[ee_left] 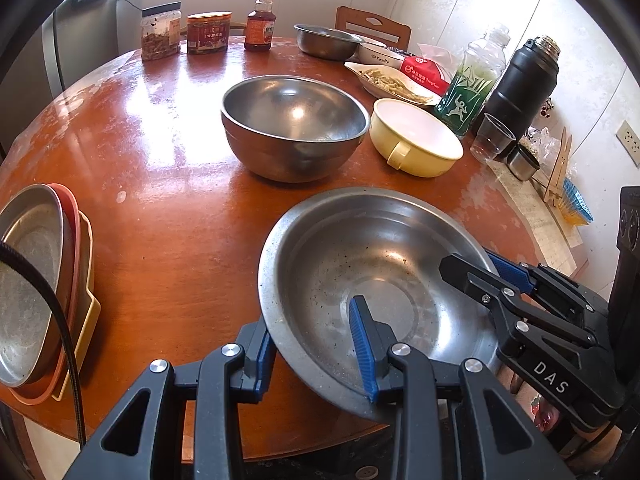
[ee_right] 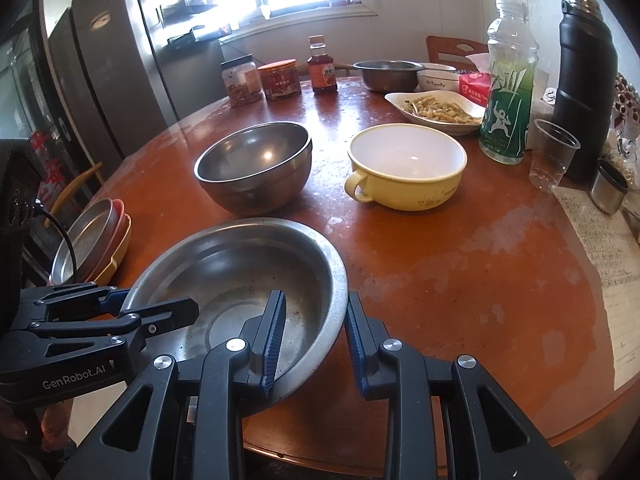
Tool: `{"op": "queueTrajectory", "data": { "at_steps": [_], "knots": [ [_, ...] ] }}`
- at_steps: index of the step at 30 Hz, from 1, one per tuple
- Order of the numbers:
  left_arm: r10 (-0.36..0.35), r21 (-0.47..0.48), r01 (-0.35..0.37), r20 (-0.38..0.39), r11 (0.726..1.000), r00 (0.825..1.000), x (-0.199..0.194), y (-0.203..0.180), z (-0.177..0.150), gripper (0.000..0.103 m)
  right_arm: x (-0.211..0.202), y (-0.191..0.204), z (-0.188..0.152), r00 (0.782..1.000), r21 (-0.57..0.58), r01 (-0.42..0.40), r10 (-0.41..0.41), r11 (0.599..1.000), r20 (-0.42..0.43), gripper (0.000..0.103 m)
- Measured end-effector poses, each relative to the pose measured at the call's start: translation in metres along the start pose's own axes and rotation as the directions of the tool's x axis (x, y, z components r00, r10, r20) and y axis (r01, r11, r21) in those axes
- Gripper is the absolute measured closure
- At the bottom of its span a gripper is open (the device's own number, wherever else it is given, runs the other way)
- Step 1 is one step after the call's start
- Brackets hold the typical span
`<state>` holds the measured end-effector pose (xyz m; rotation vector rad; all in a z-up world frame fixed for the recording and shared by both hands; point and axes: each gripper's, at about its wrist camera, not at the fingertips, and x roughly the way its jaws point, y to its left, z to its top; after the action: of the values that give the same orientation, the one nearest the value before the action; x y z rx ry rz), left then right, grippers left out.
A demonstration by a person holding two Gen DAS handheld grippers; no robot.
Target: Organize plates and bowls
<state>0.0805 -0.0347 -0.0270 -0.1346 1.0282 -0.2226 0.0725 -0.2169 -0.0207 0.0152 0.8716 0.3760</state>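
While we straddle the wide steel basin rim at the table's near edge, left gripper and right gripper both look unclamped. Only right wrist shows the fridge; plate stack sits clearer in left wrist.

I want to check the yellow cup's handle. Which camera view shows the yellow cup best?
The right wrist view: the yellow cup faces it almost side-on, with the whole handle, the rim and the white inside visible. In the left wrist view the cup sits farther to the side and appears smaller, with its handle foreshortened.
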Motion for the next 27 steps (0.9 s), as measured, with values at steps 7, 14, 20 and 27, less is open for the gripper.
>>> {"op": "queueTrajectory", "data": {
  "at_steps": [7,14,20,27],
  "knots": [
    [-0.003,-0.004,0.003,-0.004,1.000,1.000,0.004,0.001,0.001,0.068,0.003,-0.002,0.001,1.000,0.018,-0.011,0.012,1.000,-0.010,0.070],
    [0.003,-0.007,-0.003,-0.001,1.000,1.000,0.006,0.003,0.005,0.068,0.002,-0.004,0.002,1.000,0.030,-0.019,0.019,0.999,-0.001,0.064],
    [0.004,-0.021,-0.003,0.023,1.000,1.000,-0.001,0.007,0.009,0.063,-0.005,-0.008,0.006,0.999,0.046,-0.021,0.019,0.999,0.032,0.054],
    [0.008,-0.025,-0.007,0.043,1.000,0.999,-0.007,0.009,0.013,0.062,-0.006,-0.009,0.011,0.999,0.056,-0.022,0.020,0.998,0.037,0.050]
  ]
}}
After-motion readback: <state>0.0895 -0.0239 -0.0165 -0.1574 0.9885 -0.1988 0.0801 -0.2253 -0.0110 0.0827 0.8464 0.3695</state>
